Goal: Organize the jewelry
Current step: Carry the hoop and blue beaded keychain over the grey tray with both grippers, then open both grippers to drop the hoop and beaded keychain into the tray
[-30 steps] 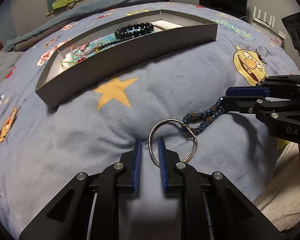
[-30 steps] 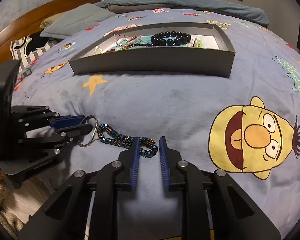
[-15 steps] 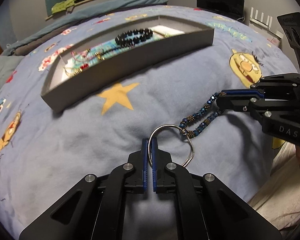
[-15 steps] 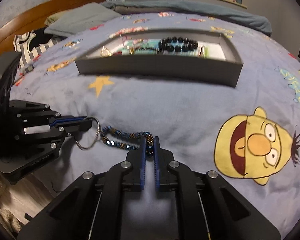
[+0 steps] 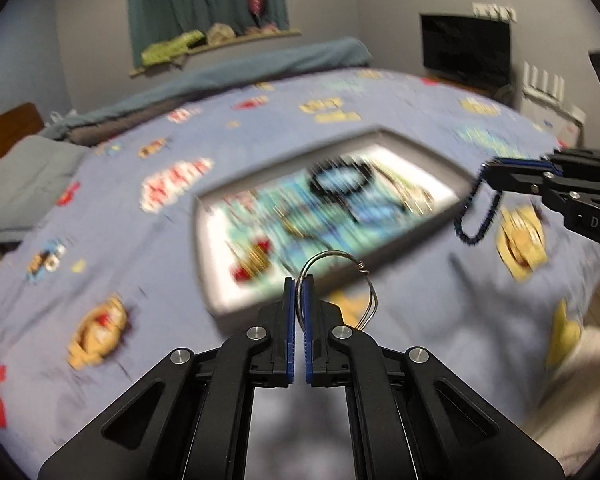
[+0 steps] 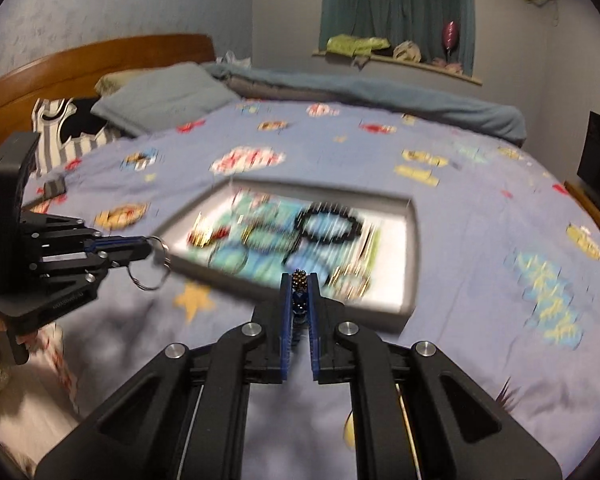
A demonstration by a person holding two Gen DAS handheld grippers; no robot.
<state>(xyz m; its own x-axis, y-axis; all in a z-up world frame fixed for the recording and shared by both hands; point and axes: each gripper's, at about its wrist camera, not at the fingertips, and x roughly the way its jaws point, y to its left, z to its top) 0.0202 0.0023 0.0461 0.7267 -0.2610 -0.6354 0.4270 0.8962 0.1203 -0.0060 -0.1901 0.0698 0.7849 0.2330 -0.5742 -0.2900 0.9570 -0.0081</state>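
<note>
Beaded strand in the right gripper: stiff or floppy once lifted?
Likely floppy: the beaded strand sags in a loop below the right gripper. Probably light, since a pinch at one end holds it. It may swing; the view is too blurred to tell.

Bed: a big bed (image 6: 480, 216) with a blue cover full of cartoon pictures and yellow stars.
Headboard: brown wood (image 6: 96, 60) at the far left end.
Pillow: a gray-blue pillow (image 6: 164, 96) lies near the headboard.
Blanket: a blue-gray blanket (image 6: 380, 96) is bunched along the far edge.
Tray: a gray tray (image 6: 410, 264) sits on the cover — blurry, with jewelry inside.
Beads: a ring of black beads (image 6: 332, 224) lies in the tray — the rest is too blurry to tell.
</note>
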